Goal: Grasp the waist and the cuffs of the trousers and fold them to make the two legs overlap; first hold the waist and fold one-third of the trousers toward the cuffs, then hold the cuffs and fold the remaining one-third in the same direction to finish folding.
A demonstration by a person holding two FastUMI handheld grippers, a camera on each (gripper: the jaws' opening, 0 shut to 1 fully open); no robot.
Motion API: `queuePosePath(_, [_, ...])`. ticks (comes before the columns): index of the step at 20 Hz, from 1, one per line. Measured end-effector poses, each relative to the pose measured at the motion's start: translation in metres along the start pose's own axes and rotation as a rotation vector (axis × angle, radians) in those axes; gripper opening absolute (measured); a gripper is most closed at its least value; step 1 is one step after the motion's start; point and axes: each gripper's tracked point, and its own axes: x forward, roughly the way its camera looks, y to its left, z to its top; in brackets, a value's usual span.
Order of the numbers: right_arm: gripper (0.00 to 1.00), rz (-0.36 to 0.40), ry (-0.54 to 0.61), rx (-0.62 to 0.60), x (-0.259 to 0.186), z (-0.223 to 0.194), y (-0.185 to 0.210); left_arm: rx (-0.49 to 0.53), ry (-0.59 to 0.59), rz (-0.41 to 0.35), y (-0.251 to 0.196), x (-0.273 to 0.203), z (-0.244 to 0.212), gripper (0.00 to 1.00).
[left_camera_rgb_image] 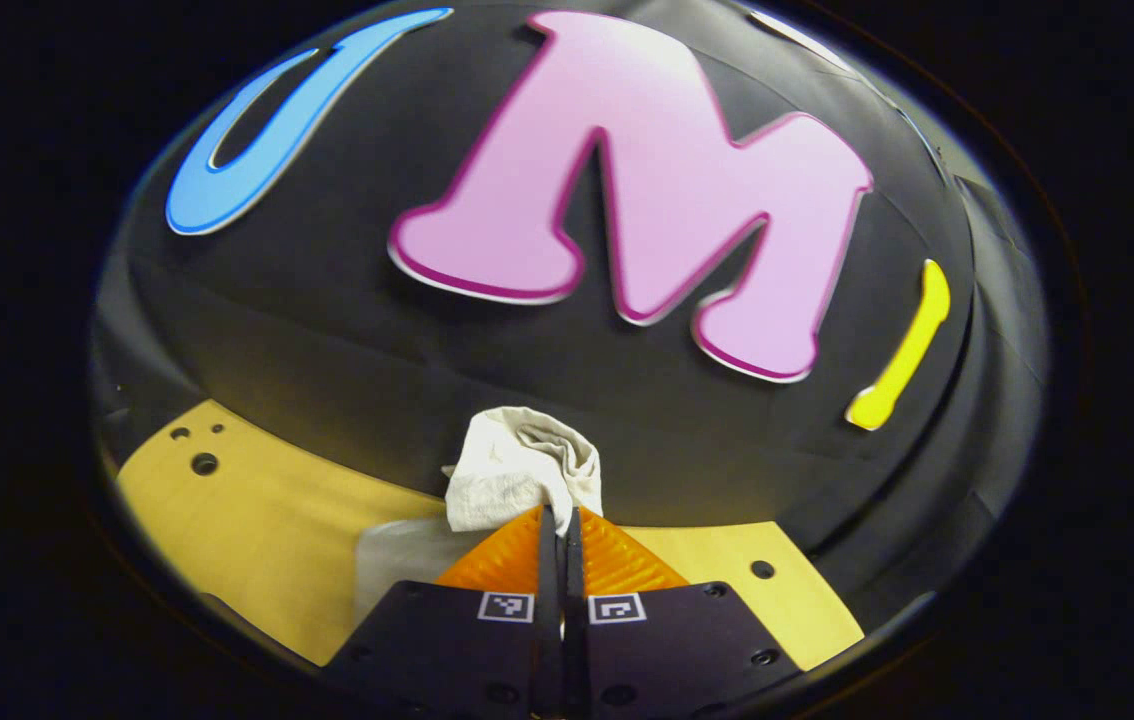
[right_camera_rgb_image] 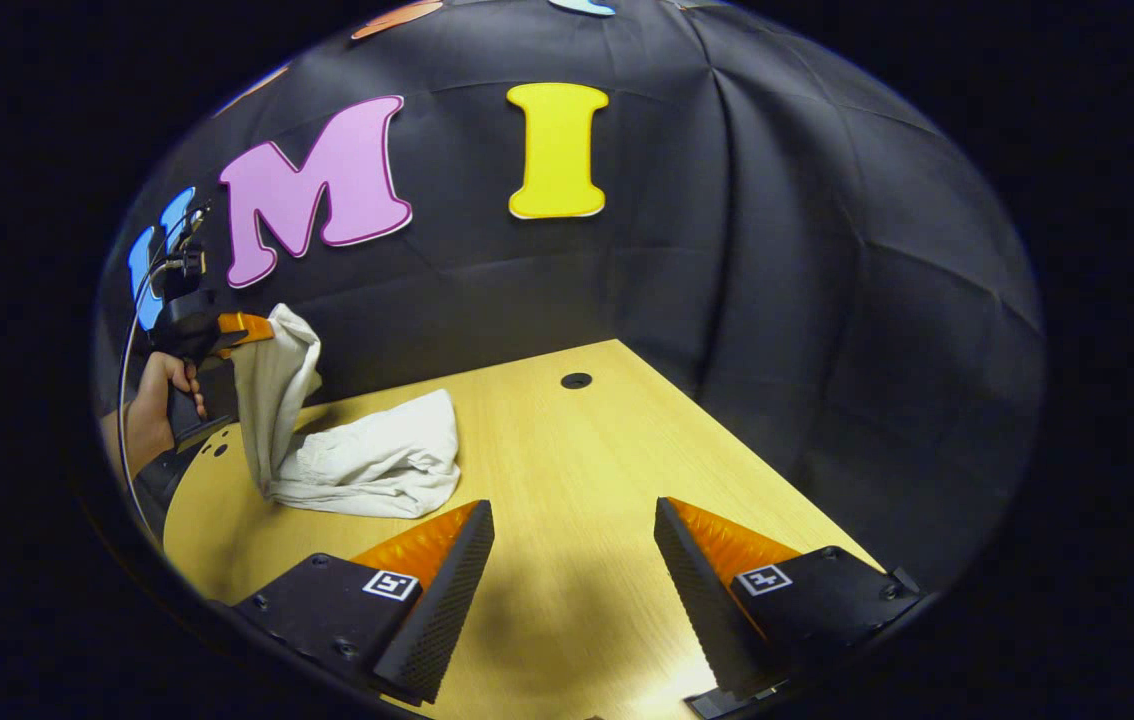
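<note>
The white trousers [right_camera_rgb_image: 367, 455] lie bunched on the wooden table [right_camera_rgb_image: 567, 460], with one end lifted up at the left. My left gripper [left_camera_rgb_image: 559, 512] is shut on that raised end, and a wad of the white trousers [left_camera_rgb_image: 522, 470] bulges just past its fingertips. From the right gripper view, the left gripper [right_camera_rgb_image: 252, 328] shows far left, held by a hand [right_camera_rgb_image: 152, 405], with the cloth hanging down from it. My right gripper [right_camera_rgb_image: 572, 520] is open above bare table, right of the trousers and apart from them.
The table [left_camera_rgb_image: 257, 510] has small holes near its left edge and a round cable hole [right_camera_rgb_image: 576, 380] toward the back. Black cloth walls close the booth behind and to the right. Bare wood stretches between the trousers and the right wall.
</note>
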Motion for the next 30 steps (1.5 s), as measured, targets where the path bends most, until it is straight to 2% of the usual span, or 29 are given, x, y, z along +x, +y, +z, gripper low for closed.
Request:
queuePosePath(3, [0.99, -0.018, 0.008, 0.031, -0.013, -0.008, -0.01, -0.004, 0.03, -0.064, -0.047, 0.009, -0.022, 0.06])
queuePosePath(6, [0.99, -0.028, 0.013, 0.031, -0.025, -0.015, -0.015, -0.004, 0.061, -0.095, -0.079, 0.018, -0.045, 0.06])
queuePosePath(7, [0.99, -0.02, 0.011, 0.036, -0.027, -0.017, -0.014, 0.007, 0.072, -0.092, -0.085, 0.02, -0.052, 0.05])
queuePosePath(8, [0.99, -0.007, 0.007, 0.042, -0.029, -0.018, -0.011, 0.019, 0.081, -0.084, -0.088, 0.023, -0.06, 0.11])
queuePosePath(9, [0.99, 0.001, 0.004, 0.045, -0.031, -0.02, -0.01, 0.029, 0.093, -0.074, -0.09, 0.022, -0.066, 0.06])
queuePosePath(10, [0.99, 0.002, 0.002, 0.047, -0.033, -0.021, -0.01, 0.034, 0.102, -0.078, -0.093, 0.019, -0.072, 0.06])
queuePosePath(13, [0.99, 0.018, 0.015, 0.053, -0.039, -0.022, -0.002, 0.037, 0.106, -0.143, -0.105, 0.002, -0.076, 0.13])
queuePosePath(14, [0.99, 0.044, 0.011, 0.055, -0.045, -0.014, 0.007, 0.07, 0.093, -0.164, -0.106, -0.014, -0.07, 0.31])
queuePosePath(17, [0.99, 0.093, -0.033, 0.016, -0.061, 0.012, 0.029, 0.112, 0.073, -0.158, -0.09, -0.051, -0.053, 0.86])
queuePosePath(19, [0.99, 0.116, -0.067, -0.012, -0.074, 0.028, 0.046, 0.153, 0.036, -0.125, -0.065, -0.095, -0.035, 0.97])
queuePosePath(23, [0.99, 0.162, -0.125, -0.022, -0.109, 0.054, 0.083, 0.249, -0.043, -0.033, -0.008, -0.196, -0.001, 0.97])
queuePosePath(26, [0.99, 0.19, -0.178, -0.043, -0.155, 0.063, 0.109, 0.288, -0.093, 0.042, 0.039, -0.292, 0.014, 0.97])
queuePosePath(30, [0.99, 0.223, -0.242, -0.048, -0.211, 0.053, 0.136, 0.217, -0.15, 0.112, 0.083, -0.402, -0.002, 0.97])
